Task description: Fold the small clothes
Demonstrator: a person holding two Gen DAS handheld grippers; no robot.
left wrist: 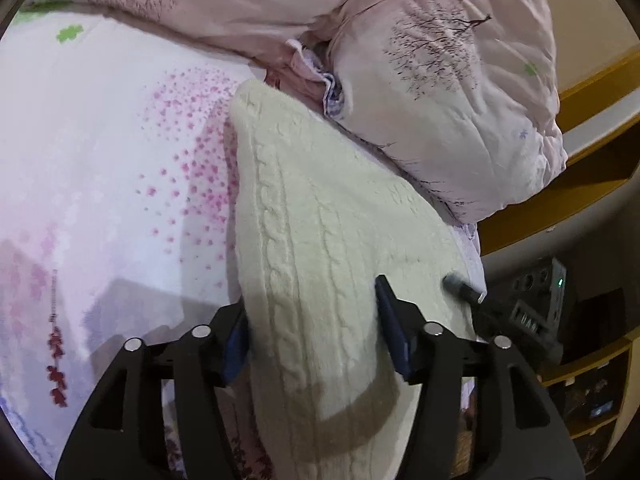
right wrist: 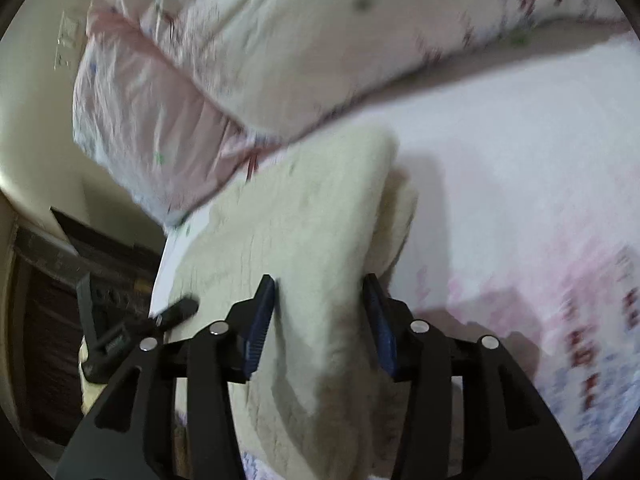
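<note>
A cream cable-knit sweater (left wrist: 320,216) lies folded on the flowered bedsheet (left wrist: 100,140). In the left wrist view my left gripper (left wrist: 312,312) is open, its blue-padded fingers straddling the sweater's near end. My right gripper's tip (left wrist: 464,290) rests on the sweater's right edge there. In the right wrist view the sweater (right wrist: 304,216) is blurred, folded in layers at its far right. My right gripper (right wrist: 320,304) is open with the sweater's near end between its fingers. My left gripper's tip (right wrist: 178,308) shows at the sweater's left edge.
A pink quilt (left wrist: 440,80) is bunched along the far side of the bed, touching the sweater's far edge; it also shows in the right wrist view (right wrist: 240,60). The bed edge and wooden furniture (left wrist: 592,380) lie to the right.
</note>
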